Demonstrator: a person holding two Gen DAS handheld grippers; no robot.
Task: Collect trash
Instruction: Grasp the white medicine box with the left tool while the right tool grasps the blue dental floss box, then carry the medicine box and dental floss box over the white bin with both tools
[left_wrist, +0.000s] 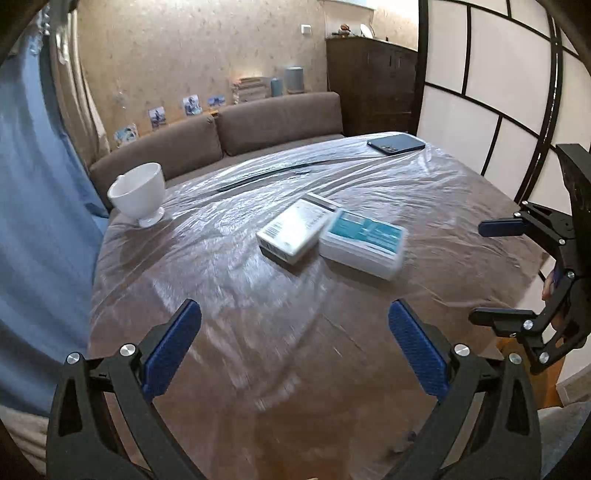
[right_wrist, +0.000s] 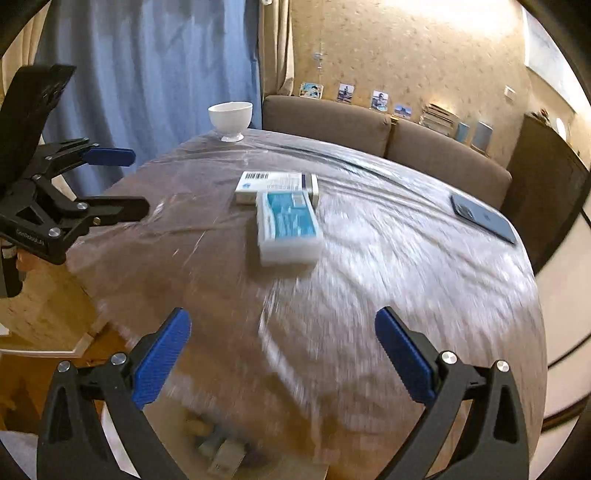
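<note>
- The left hand-held gripper (left_wrist: 294, 350) stands wide, its blue pads (left_wrist: 171, 347) far apart, with nothing between them — only the plastic-covered counter (left_wrist: 258, 332) shows below.
- The right hand-held gripper (right_wrist: 282, 354) is spread wide too and holds nothing; in the left wrist view it shows at the right edge (left_wrist: 491, 273), clear of the counter's things.
- At the bottom edge of the right wrist view, below the counter's rim, lie some small blurred things (right_wrist: 221, 454); what they are I cannot tell.
- Ahead of both grippers, well apart from the fingertips, two boxes lie mid-counter, touching: a teal-and-white box (left_wrist: 364, 242) nearer, a white box with a barcode (left_wrist: 295, 230) just beyond it.
- Farther off — at the counter's left far corner — a white cup (left_wrist: 138, 194) stands upright.
- A dark phone (left_wrist: 397, 144) lies flat at the far right edge.
- Behind the counter runs a brown sofa (left_wrist: 277, 114).
</note>
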